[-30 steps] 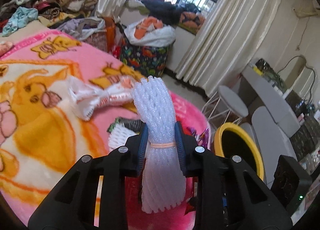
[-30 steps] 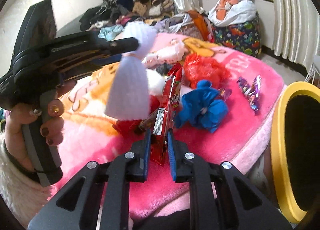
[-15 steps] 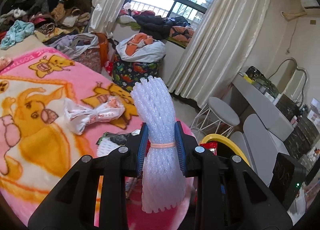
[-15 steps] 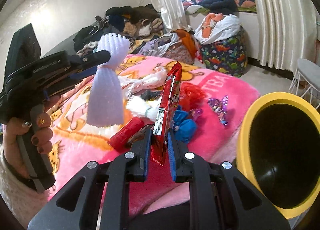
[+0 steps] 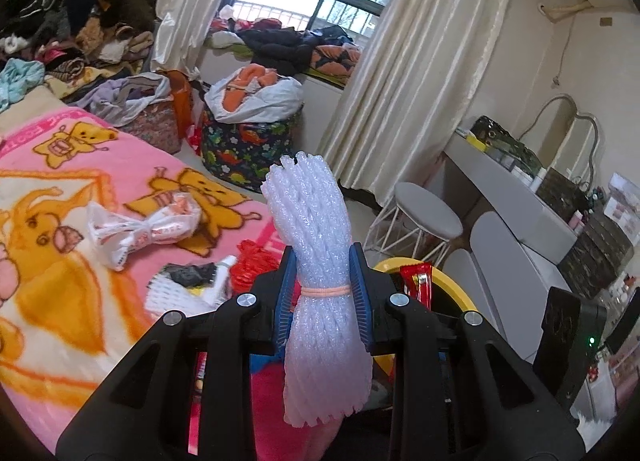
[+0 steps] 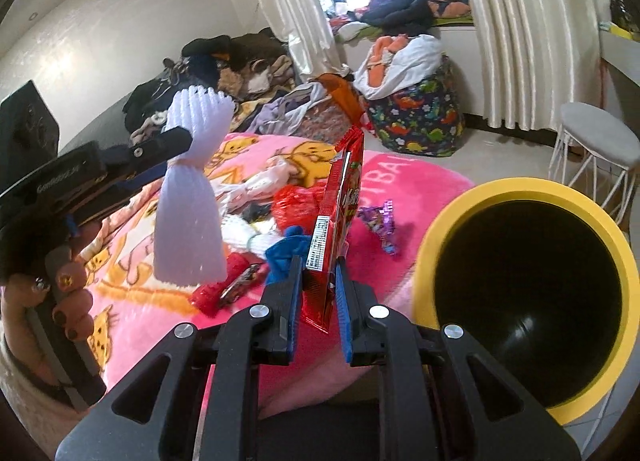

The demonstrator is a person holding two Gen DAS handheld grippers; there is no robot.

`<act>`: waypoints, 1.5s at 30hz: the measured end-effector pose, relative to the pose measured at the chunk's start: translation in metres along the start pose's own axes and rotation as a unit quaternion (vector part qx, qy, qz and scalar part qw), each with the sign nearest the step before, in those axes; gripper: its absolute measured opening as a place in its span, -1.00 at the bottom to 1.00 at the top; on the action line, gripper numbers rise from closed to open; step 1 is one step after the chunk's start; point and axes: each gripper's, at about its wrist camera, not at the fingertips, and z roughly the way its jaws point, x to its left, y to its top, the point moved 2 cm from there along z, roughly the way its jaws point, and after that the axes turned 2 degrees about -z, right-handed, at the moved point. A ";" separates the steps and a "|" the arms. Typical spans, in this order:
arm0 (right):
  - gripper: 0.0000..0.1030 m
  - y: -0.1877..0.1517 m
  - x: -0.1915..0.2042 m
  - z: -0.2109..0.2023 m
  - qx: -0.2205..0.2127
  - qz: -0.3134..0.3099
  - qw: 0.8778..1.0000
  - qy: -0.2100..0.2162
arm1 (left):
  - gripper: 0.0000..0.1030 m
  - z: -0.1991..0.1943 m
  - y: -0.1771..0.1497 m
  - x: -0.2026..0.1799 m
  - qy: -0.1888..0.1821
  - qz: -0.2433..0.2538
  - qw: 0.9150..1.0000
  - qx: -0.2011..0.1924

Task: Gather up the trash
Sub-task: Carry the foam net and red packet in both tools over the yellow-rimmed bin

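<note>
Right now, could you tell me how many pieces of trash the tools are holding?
2. The left tool grips a white foam net sleeve, held upright; the right tool grips a red snack packet beside the yellow bin. More trash lies on the pink blanket.

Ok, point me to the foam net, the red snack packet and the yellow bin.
foam net (image 5: 316, 245): left wrist view, upper half above the rubber band.
red snack packet (image 6: 340, 213): right wrist view, middle of its flat side.
yellow bin (image 6: 516, 191): right wrist view, far rim.
</note>
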 end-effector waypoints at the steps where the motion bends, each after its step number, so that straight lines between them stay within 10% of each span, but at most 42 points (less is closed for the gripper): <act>1: -0.70 0.001 -0.002 -0.001 -0.002 0.004 1.000 -0.001 | -0.60 0.002 -0.001 -0.004 -0.001 0.004 1.000 0.002; 45: -0.70 -0.022 -0.134 -0.033 0.013 0.134 0.984 -0.117 | -0.60 0.115 -0.038 -0.122 -0.072 0.088 0.989 0.093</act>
